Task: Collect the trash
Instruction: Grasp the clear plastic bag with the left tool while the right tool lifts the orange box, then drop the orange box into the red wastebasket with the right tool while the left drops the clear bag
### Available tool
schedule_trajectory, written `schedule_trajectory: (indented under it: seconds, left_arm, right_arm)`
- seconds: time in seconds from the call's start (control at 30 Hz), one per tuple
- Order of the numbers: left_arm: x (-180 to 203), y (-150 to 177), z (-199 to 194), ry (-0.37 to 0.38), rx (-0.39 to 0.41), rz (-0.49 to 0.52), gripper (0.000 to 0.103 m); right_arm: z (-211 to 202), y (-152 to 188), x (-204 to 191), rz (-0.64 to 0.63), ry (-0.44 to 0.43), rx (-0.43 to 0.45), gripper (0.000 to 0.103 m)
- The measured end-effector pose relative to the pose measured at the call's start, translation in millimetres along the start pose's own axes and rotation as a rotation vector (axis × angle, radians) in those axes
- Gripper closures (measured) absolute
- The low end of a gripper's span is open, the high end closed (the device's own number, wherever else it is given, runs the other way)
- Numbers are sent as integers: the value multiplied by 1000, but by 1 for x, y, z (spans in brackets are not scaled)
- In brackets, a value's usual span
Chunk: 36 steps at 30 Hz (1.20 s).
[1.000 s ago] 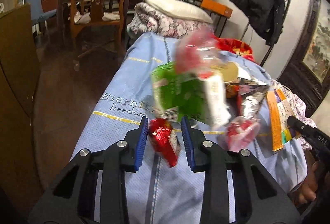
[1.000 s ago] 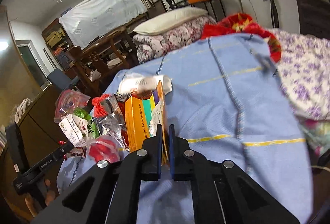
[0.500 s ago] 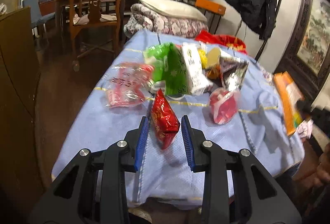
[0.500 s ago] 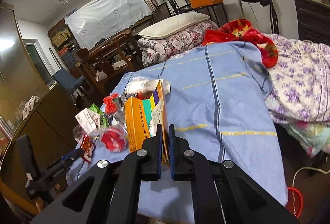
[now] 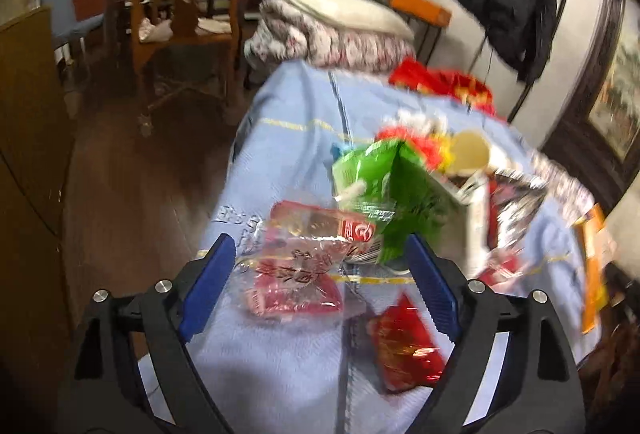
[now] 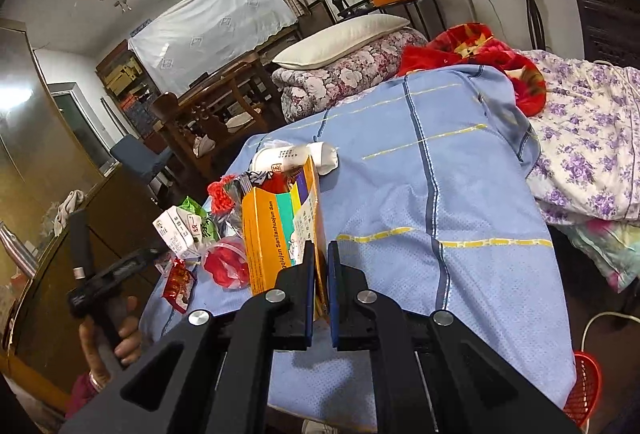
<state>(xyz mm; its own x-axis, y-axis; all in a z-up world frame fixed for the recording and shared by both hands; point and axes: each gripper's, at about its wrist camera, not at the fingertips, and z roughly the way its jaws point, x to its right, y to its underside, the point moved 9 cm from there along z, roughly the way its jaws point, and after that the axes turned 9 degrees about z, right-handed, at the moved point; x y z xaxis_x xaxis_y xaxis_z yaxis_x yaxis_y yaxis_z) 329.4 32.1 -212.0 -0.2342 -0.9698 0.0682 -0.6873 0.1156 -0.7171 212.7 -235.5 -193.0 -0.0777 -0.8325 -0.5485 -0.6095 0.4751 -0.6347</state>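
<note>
Trash: wrappers, packets and cartons are lying in a loose pile [image 5: 404, 194] on the blue bedspread [image 6: 460, 218], toward its near left part in the right wrist view; nothing visible is serving as a bin for it.
Left gripper [image 5: 320, 286]: its jaws are opening wide and nothing is pressed between the pads; a clear-and-red wrapper [image 5: 296, 274] is lying on the cloth between them, and a red foil packet [image 5: 404, 346] is lying loose just inside the right jaw.
Right gripper [image 6: 319, 290]: its jaws are pinching the edge of an orange carton [image 6: 280, 230], which is standing upright just right of the pile.
Progress: judged early to middle; the items are sitting gathered in one spot, but all are resting on the bed, and the carton is the only piece in a grip.
Left to do: probably moving the heap into some container.
Hard to make out: the left wrist view is blurring, so labels and the far items of the pile are running together; whether the carton's base is touching the cloth is hidden behind the jaws.
Cut off: a red basket [image 6: 586, 386] is showing only partly at the lower right edge.
</note>
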Motion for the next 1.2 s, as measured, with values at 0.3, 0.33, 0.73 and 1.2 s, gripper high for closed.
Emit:
schedule_trajectory:
  seconds: [0.3, 0.33, 0.73, 1.2]
  left_arm:
    - [5, -3, -47, 93, 141, -48, 60]
    - [8, -3, -57, 111, 152, -56, 60]
    - [106, -13, -167, 222, 249, 76, 60]
    - [325, 11, -212, 429, 192, 342, 60]
  right_arm:
    - [-7, -5, -3, -7, -8, 5, 96]
    - [-10, -6, -4, -11, -9, 7, 96]
    - [-112, -19, -1, -54, -43, 76, 97]
    - [-272, -3, 155, 42, 128, 258, 96]
